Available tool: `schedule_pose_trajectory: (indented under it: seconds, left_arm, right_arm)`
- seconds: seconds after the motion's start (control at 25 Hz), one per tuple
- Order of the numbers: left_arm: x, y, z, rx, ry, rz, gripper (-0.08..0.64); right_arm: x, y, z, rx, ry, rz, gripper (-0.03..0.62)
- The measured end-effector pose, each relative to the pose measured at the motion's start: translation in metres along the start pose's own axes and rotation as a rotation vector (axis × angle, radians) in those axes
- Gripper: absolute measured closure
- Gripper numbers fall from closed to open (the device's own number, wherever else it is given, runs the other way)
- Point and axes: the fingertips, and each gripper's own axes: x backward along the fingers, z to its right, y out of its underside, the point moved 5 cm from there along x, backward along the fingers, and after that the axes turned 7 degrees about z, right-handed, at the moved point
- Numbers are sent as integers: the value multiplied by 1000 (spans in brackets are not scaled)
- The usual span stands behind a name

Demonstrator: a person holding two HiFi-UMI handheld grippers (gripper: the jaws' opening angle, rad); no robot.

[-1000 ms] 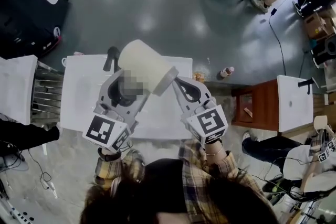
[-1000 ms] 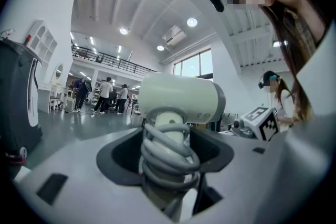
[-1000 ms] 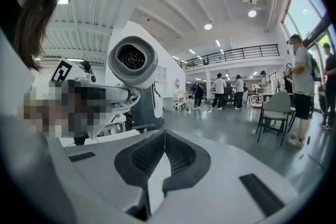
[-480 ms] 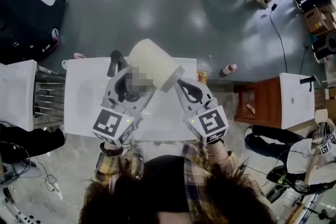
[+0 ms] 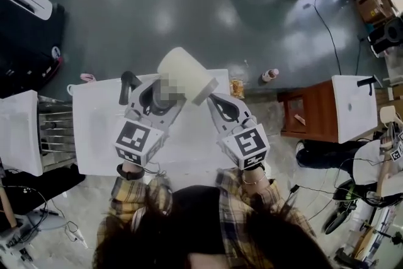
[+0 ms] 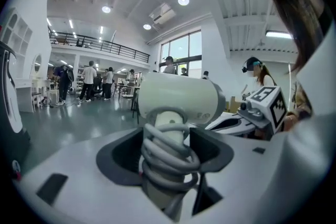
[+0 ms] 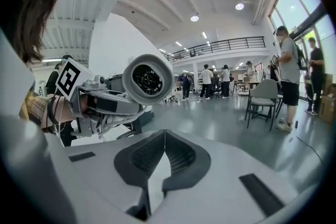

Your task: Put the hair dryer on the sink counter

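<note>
Cream-white cylindrical plastic hair dryer (image 5: 184,74): cord-wrapped handle clamped in left gripper (image 6: 167,152) fingers, above white bench (image 5: 94,135); right gripper (image 7: 164,160) fingers together, empty.

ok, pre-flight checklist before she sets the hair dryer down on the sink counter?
1. Grip: left gripper is closed on the handle of the hair dryer: ok.
2. Cord: coiled round the handle, no loose loop in view: ok.
3. Right gripper: shut, empty, off to the dryer's side: ok.
4. Landing spot: bare white surface of the sink counter shows below the grippers: ok.
5. Faucet: appears close beside the left gripper in the head view; real clearance: cannot tell.
6. Dryer's height above the counter: cannot tell.
</note>
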Motion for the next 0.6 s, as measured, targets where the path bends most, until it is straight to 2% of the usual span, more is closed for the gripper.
schedule_pose_trajectory:
  seconds: [0.32,0.6]
  left_arm:
    - [-45,28,-19,2,75,-65,278]
    - [-76,56,-24,-7,108,-142,279]
  right_arm:
    - [-15,20,22,-34,51,-52,577]
    - [-16,39,36,-27,46,-108,577]
